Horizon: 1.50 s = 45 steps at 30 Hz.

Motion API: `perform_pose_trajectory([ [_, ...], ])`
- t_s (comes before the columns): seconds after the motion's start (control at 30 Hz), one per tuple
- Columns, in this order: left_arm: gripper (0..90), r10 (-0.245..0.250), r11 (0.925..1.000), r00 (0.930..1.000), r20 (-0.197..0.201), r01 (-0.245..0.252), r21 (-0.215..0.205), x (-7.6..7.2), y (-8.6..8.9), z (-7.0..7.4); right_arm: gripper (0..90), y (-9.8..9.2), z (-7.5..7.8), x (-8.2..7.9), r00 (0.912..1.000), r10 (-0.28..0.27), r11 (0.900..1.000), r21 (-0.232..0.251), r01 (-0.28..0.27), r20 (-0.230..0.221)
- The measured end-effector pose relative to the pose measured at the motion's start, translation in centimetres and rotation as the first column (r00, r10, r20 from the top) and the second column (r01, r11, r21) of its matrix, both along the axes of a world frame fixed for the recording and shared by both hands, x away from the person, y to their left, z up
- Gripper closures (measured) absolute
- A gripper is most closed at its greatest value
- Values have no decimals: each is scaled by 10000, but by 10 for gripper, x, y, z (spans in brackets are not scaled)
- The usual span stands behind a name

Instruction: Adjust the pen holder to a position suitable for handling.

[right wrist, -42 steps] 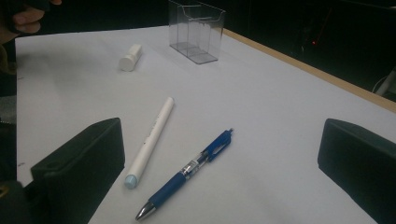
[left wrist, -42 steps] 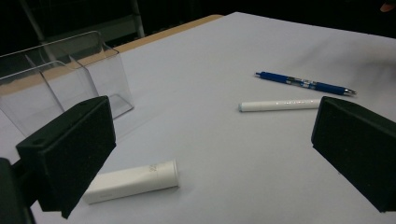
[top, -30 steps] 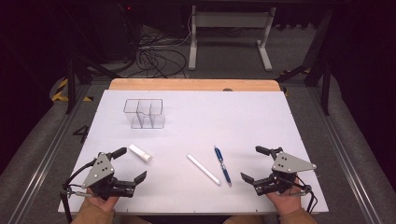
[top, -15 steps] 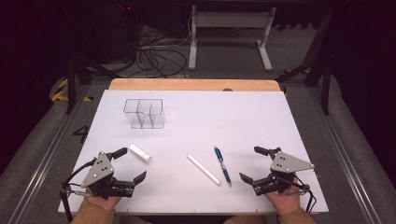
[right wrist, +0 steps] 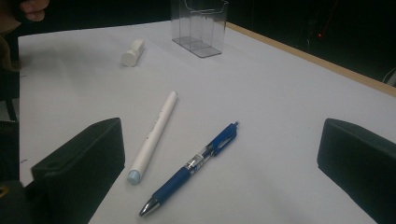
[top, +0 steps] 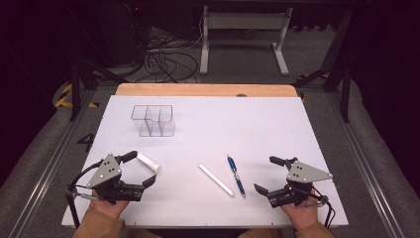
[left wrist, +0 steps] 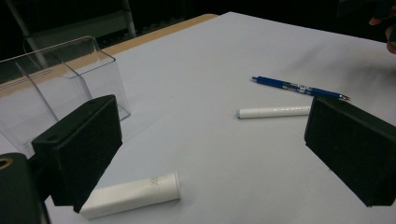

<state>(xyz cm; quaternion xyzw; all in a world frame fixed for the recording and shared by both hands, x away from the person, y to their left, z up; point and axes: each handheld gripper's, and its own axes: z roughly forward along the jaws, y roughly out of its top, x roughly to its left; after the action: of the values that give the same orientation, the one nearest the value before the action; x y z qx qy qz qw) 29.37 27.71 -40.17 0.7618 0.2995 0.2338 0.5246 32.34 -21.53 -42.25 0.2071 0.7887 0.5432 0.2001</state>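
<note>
A short white tube (top: 148,162) lies at the front left of the white table (top: 223,124), just beside my left gripper (top: 141,168), whose jaws stand wide open around nothing. In the left gripper view the tube (left wrist: 135,193) lies partly behind the left jaw of that gripper (left wrist: 215,149). A white pen (top: 216,180) and a blue pen (top: 236,175) lie side by side at front centre. My right gripper (top: 265,174) rests open to the right of them. In the right gripper view both the white pen (right wrist: 154,135) and the blue pen (right wrist: 191,168) lie ahead of the open jaws of the gripper (right wrist: 222,172).
A clear plastic organizer (top: 153,120) with dividers stands upright at the back left. A wooden strip (top: 208,89) edges the far side of the table. Cables and a metal stand are on the floor beyond. The right half of the table is bare.
</note>
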Motion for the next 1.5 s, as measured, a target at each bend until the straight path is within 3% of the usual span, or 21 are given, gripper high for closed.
perform_pose_trajectory([
  [0.1,47,-146,9998,9997,-216,148,93,6,-1,5,13,1,0,0,10000,21,10000,-11,-21,-20],
  [0.3,30,-130,9997,9999,-90,132,186,12,-1,14,13,2,-1,0,10000,52,10000,-22,-53,-59],
  [0.4,22,-153,9999,9998,-117,153,-7,18,0,19,13,2,-1,0,10000,58,10000,-14,-58,-67],
  [0.77,16,-83,10000,9999,-139,83,-22,27,4,22,13,2,-2,1,9999,85,10000,0,-85,-121],
  [0.93,46,-109,9999,9996,-262,111,55,29,5,22,13,3,-2,1,9998,120,9999,-34,-120,-150],
  [1.03,51,-370,9991,9983,-440,378,175,31,7,22,13,3,-2,0,9998,146,9999,-37,-147,-168],
  [1.13,102,-476,9987,9978,-461,483,135,33,9,23,13,3,-2,1,9997,168,9998,-53,-169,-167],
  [1.27,158,-603,9969,9972,-448,625,485,38,10,25,14,3,-2,0,9997,184,9998,-51,-185,-176],
  [1.5,175,-537,9932,9973,-502,586,1003,49,11,30,14,3,-2,1,9996,212,9998,-60,-214,-182],
])
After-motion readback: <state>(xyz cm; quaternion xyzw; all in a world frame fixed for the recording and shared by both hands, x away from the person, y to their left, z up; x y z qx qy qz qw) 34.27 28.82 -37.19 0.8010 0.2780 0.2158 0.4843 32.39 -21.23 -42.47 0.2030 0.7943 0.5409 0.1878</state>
